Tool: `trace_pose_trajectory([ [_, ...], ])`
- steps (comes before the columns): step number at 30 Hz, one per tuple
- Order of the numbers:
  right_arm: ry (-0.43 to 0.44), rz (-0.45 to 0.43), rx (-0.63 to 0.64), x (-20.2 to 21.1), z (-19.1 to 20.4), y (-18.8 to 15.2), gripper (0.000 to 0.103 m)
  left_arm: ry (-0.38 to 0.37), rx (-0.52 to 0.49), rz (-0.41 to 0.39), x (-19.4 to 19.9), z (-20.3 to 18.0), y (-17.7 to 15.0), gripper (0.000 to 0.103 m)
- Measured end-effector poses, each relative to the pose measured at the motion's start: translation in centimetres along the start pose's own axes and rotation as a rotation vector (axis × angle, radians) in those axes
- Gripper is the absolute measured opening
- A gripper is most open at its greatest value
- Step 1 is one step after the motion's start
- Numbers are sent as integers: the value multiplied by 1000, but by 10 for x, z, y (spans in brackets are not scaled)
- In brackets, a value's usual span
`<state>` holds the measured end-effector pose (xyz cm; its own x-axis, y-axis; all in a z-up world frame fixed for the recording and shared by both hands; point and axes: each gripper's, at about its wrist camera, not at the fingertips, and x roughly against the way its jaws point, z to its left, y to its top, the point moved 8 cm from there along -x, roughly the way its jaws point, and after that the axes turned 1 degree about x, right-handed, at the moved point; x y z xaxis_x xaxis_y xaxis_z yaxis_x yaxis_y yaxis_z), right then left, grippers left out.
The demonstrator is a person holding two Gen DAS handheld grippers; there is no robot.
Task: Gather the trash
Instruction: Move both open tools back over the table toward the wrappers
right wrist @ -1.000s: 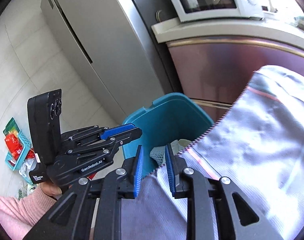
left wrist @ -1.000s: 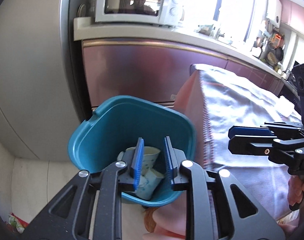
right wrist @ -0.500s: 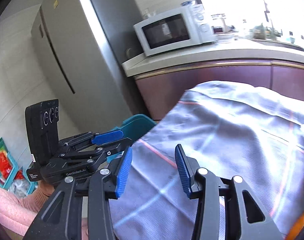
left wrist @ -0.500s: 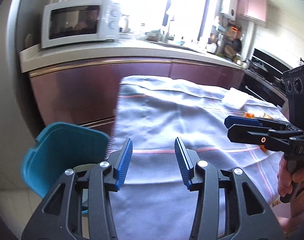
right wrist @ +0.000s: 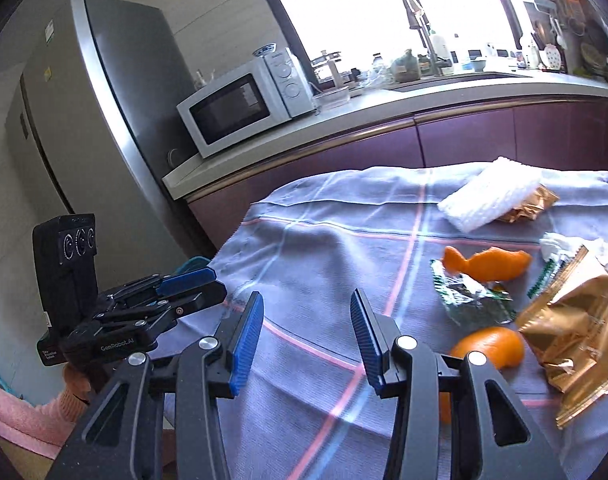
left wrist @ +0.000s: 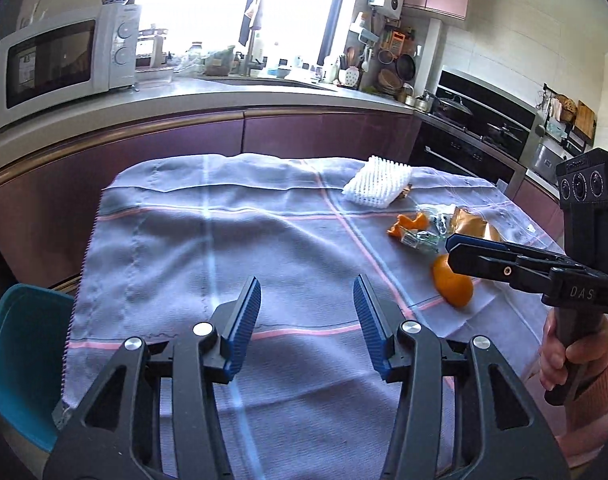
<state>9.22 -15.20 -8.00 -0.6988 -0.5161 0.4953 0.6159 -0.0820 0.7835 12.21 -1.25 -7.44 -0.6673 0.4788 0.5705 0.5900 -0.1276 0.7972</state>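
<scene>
While both tools hang over the cloth-covered table [left wrist: 232, 240], the scene reads as the return leg of one collecting cycle. A second ago the left gripper [left wrist: 306, 320] and right gripper [right wrist: 304, 334] pointed at the teal bin [left wrist: 20, 360], their fingers nearly together, with paper cups lying inside it; now the bin sits at the table's left corner, low in the left wrist view, and both tools face the far counter. Over that same second both pairs of jaws have been opening, the left a little further within the last half second, and nothing lies between either pair: both stand released and empty above bare cloth.

Remaining trash is gathered on the right part of the table: a white foam net [right wrist: 490, 200], a strip of orange peel [right wrist: 488, 264], a green wrapper [right wrist: 470, 300], a gold foil bag [right wrist: 572, 332] and a larger orange peel [right wrist: 490, 352] nearest the right tool. Seen from the left wrist, the right gripper [left wrist: 476, 250] hovers just beside that pile. By this reading, one load has gone in and the next pick is about to start, probably with the right tool.
</scene>
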Motion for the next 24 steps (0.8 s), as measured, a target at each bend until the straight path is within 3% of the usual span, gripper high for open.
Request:
trace_pose_trajectory([
  [16,-168,-75,-111,46,-84,-10,43,-132,-80,92,-56,-74,10,49],
  [24,-288,-166,-173,87,-125,-11,43,-197,-63,121,-79,-94,19,50],
])
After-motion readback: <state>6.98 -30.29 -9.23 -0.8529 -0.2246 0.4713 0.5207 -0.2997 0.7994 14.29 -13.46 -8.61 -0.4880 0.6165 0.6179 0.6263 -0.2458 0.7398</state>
